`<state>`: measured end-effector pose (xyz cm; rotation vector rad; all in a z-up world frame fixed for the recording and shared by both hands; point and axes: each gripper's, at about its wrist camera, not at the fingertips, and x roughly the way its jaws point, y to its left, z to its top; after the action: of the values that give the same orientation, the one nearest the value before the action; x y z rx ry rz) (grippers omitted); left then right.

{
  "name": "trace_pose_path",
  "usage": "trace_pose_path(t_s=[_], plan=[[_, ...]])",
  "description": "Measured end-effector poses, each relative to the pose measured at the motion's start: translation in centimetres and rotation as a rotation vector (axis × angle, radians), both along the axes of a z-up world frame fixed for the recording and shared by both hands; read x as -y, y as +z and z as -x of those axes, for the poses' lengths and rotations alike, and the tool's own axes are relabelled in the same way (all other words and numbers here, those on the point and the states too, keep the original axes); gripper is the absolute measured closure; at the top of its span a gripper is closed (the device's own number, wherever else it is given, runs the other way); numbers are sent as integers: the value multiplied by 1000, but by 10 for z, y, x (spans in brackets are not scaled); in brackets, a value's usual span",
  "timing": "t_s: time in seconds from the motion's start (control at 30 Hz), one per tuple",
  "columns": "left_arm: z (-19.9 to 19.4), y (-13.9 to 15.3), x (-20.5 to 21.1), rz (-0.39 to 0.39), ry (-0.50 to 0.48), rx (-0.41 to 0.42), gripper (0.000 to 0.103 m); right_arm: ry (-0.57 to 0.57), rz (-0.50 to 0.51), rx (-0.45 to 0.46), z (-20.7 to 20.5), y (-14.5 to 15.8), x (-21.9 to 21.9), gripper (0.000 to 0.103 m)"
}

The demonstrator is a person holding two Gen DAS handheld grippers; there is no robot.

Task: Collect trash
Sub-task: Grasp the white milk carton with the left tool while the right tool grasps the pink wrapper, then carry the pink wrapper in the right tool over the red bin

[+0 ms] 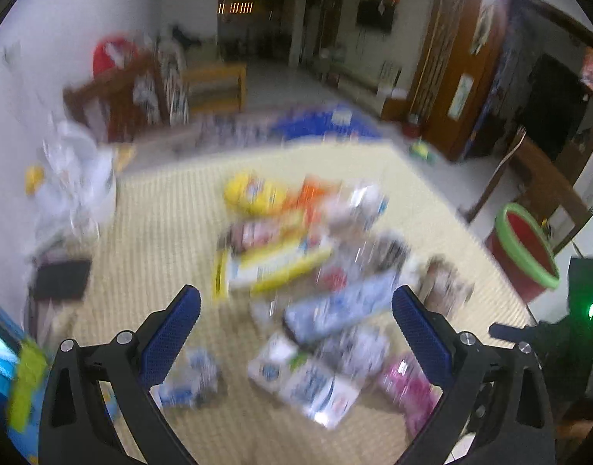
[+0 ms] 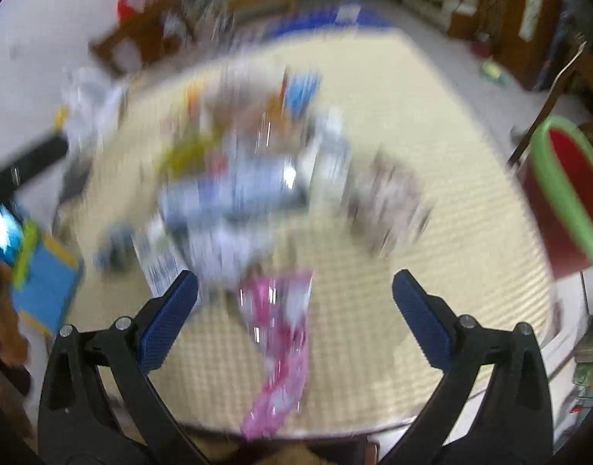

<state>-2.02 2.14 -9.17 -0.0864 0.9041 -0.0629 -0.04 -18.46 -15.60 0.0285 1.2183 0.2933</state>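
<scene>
Both grippers hover over the table with fingers spread wide, nothing between them: the left gripper point(image 1: 296, 302) above a blurred trash pile point(image 1: 312, 255), the right gripper point(image 2: 295, 290) just above a pink wrapper point(image 2: 281, 348). Pale woven table mat point(image 2: 432, 232) beneath. Beyond the edge: red bin point(image 1: 523, 252), tiled floor.

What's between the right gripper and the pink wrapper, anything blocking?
Nothing visible. The right gripper is open, and the pink wrapper lies on the mat in line with its gap, at the near edge of the blurred trash pile.
</scene>
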Motion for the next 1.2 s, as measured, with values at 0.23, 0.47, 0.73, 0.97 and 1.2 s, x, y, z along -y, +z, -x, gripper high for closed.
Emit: trace_pose_path(t_s=[0.23, 0.47, 0.73, 0.97, 1.2], plan=[[5, -65, -14, 79, 46, -215, 8, 96, 78, -69, 9, -44, -25, 34], [4, -93, -7, 142, 44, -298, 8, 81, 50, -92, 10, -60, -13, 80], [-7, -132, -4, 188, 95, -394, 14, 1, 9, -6, -4, -37, 11, 82], [-12, -143, -7, 301, 149, -391, 28, 27, -25, -21, -19, -31, 25, 82], [-23, -149, -4, 285, 210, -405, 33, 81, -46, -15, -25, -31, 29, 82]])
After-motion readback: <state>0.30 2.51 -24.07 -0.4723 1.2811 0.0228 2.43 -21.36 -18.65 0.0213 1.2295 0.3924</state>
